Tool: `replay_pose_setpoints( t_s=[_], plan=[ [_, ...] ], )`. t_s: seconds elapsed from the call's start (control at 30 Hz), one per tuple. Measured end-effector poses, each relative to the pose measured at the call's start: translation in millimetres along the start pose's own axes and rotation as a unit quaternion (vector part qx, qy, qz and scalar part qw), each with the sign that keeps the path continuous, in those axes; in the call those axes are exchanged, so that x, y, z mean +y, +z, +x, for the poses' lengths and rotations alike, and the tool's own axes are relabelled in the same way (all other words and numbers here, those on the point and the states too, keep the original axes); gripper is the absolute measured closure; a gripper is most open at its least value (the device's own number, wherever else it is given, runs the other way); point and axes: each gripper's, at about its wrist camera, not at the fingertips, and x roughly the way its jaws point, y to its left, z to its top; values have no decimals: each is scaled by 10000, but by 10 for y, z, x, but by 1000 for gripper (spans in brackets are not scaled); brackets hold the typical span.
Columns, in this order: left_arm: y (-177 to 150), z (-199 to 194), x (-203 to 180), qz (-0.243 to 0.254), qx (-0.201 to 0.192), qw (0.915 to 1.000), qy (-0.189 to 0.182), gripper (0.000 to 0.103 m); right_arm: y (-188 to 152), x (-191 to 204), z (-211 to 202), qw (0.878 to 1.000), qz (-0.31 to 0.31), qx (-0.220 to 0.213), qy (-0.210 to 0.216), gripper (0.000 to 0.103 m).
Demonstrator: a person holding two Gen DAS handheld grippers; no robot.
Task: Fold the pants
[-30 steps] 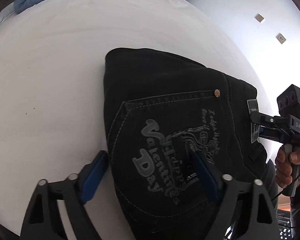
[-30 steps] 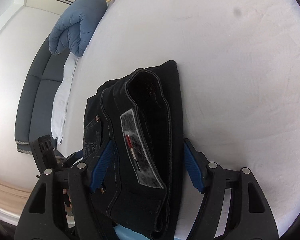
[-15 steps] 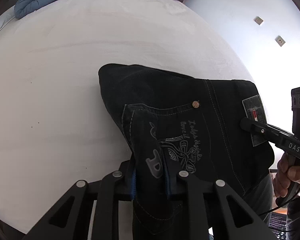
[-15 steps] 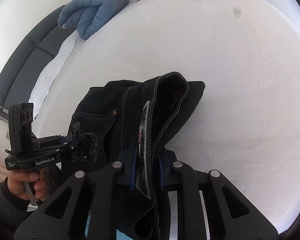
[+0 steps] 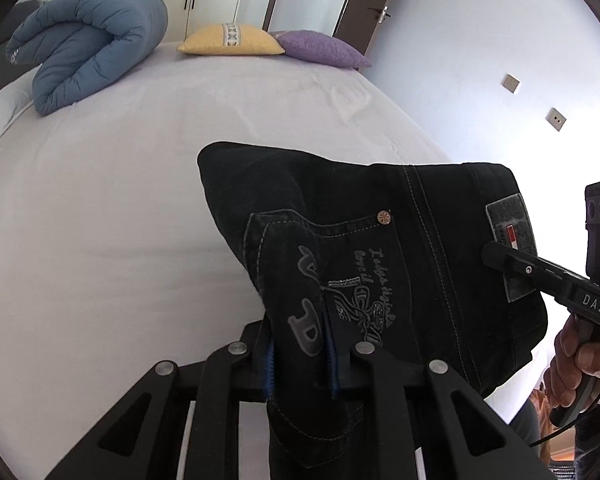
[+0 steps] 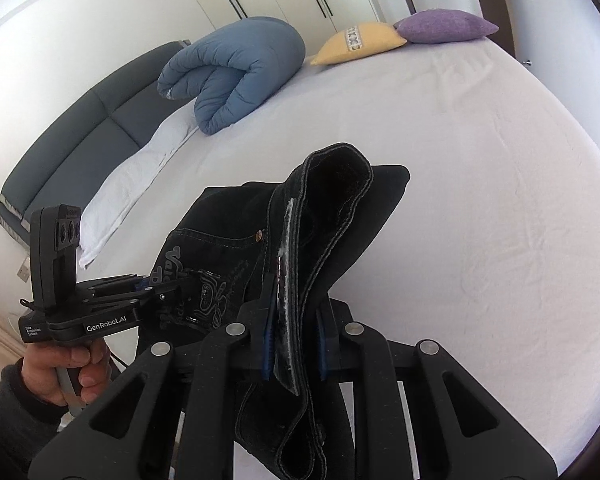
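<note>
While the pants [image 5: 380,248] are hanging above the bed [image 5: 100,240], both grippers are clamping them. The left gripper [image 5: 300,354] is squeezing a fold of the printed back pocket [image 5: 340,280], its blue pads [image 5: 269,364] drawn nearly together with only the thickness of denim between them. The right gripper [image 6: 294,344] is pinching the waistband [image 6: 332,216] in the same way, its pads [image 6: 266,344] pressing on either side of the band just by the grey patch [image 6: 284,280]. In the left view the right gripper [image 5: 540,276] is showing from the side, its tip lying over that patch [image 5: 510,248], with a hand [image 5: 580,364] wrapping the handle. In the right view the left gripper [image 6: 148,292] is reaching into the pocket print, and a hand [image 6: 64,368] is gripping its handle below.

The pants are bunching into a thick folded bundle, held up off the sheet at the near side; whether the far corner is touching the bed I cannot tell. The waistband is gaping open toward the right camera.

At the far side of the bed a blue duvet [image 6: 236,68] is lying rolled, beside a yellow pillow [image 6: 358,42] and a purple pillow [image 6: 446,26], which are touching each other. A grey headboard [image 6: 76,132] is running along the left edge in the right view.
</note>
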Motion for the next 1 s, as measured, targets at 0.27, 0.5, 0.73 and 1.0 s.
replay_pose_setpoints(
  t_s=[0.27,0.5,0.73,1.0],
  plan=[
    [182,940,293,-16,506,9985,197,81,230,-909,856,9948,773,624,-232,87],
    [-57,1309,307,-113,486,9974,520,46,-244,-1544,1017,9899,1387,283,32,69],
    [-299,659,212,-54,-413,9965,725,16,-520,-1401,521,9858,1475,-7,-802,46],
    [-532,-1036,-530,672,-3211,9210,2103,0,-586,-77,-965,9512,-4,-2245,-2117,19]
  ],
)
